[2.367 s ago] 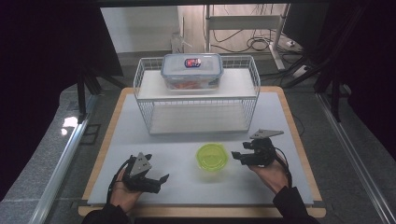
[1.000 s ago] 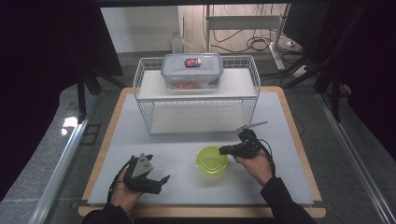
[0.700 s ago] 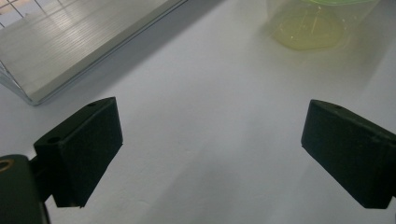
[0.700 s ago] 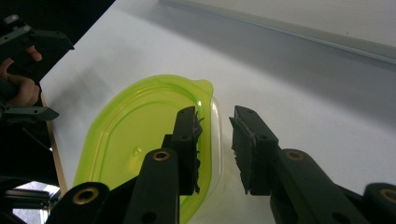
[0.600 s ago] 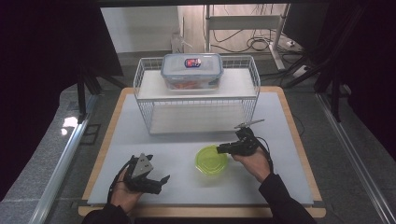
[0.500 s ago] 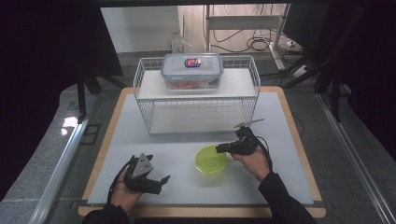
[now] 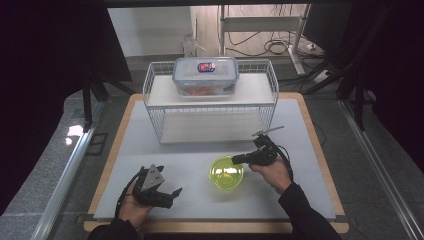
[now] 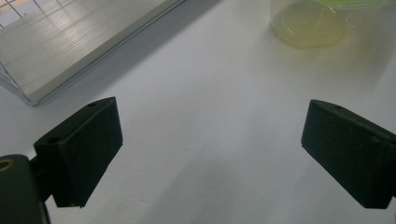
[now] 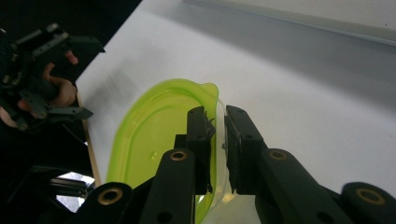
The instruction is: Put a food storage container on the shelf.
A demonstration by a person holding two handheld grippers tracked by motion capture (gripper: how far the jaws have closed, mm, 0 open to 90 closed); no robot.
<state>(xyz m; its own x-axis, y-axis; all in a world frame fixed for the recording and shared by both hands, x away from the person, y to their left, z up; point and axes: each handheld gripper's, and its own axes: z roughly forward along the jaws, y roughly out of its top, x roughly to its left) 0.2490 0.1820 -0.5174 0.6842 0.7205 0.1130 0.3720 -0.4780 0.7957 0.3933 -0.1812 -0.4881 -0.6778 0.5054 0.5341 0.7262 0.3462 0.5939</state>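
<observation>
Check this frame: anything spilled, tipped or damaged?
Nothing stands out. The green bowl sits upright on the mat with the right hand-held gripper closed on its rim. The lidded container rests level on the wire rack. No spills show.

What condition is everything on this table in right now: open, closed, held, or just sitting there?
Green bowl: upright on the mat, empty, rim pinched.
Right gripper: fingers shut on the bowl's rim, just closing.
Left gripper: open, holding nothing, above the mat.
Lidded box: closed, on the top shelf.
Wire rack: upright, lower shelf bare.
</observation>
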